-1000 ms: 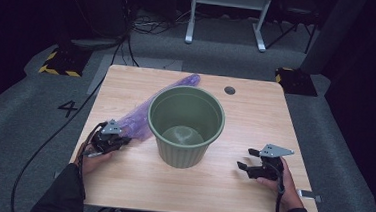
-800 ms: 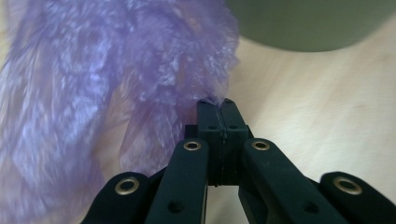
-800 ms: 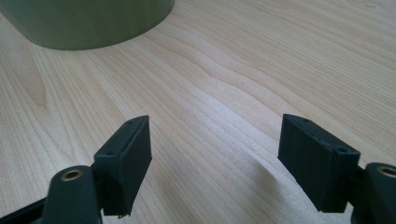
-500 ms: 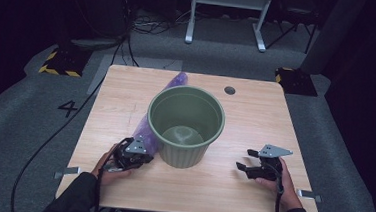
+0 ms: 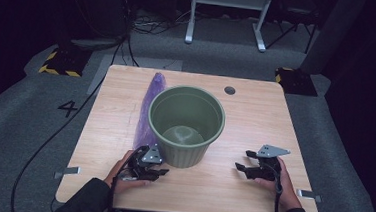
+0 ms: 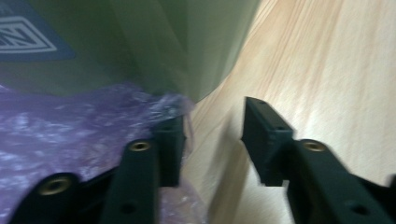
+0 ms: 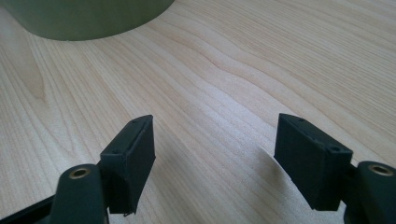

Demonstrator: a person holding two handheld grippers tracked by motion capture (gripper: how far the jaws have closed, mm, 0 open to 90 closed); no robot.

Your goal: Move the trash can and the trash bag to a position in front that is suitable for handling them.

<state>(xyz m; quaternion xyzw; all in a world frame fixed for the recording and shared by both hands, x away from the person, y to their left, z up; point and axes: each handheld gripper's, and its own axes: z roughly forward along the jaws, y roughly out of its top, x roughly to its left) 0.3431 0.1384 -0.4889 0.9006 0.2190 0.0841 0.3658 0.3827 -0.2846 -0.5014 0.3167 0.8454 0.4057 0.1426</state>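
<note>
A large green pot [image 5: 186, 123] stands upright and empty at the middle of the wooden table [image 5: 255, 115]. A long purple plastic bag [image 5: 148, 108] lies along the pot's left side, its near end at my left gripper [image 5: 158, 173]. That gripper sits at the pot's front left base. Its jaws have just been opening and stand apart; in the left gripper view [image 6: 212, 140] the crumpled bag [image 6: 70, 126] lies against the outside of one jaw, with bare wood between the jaws and the pot wall [image 6: 177, 42] just ahead. My right gripper [image 5: 240, 167] rests open at the front right, over bare wood [image 7: 215, 149].
A round cable hole [image 5: 229, 90] sits near the table's back edge. Metal brackets [image 5: 67, 171] stick out at both front corners. Cables, a white frame [image 5: 227, 18] and yellow-black blocks [image 5: 58, 62] lie on the grey floor behind and to the left.
My left gripper slid right along the table's front to the pot's base, swinging the bag from a slant to straight beside the pot, then its jaws opened. The right gripper stayed put.
</note>
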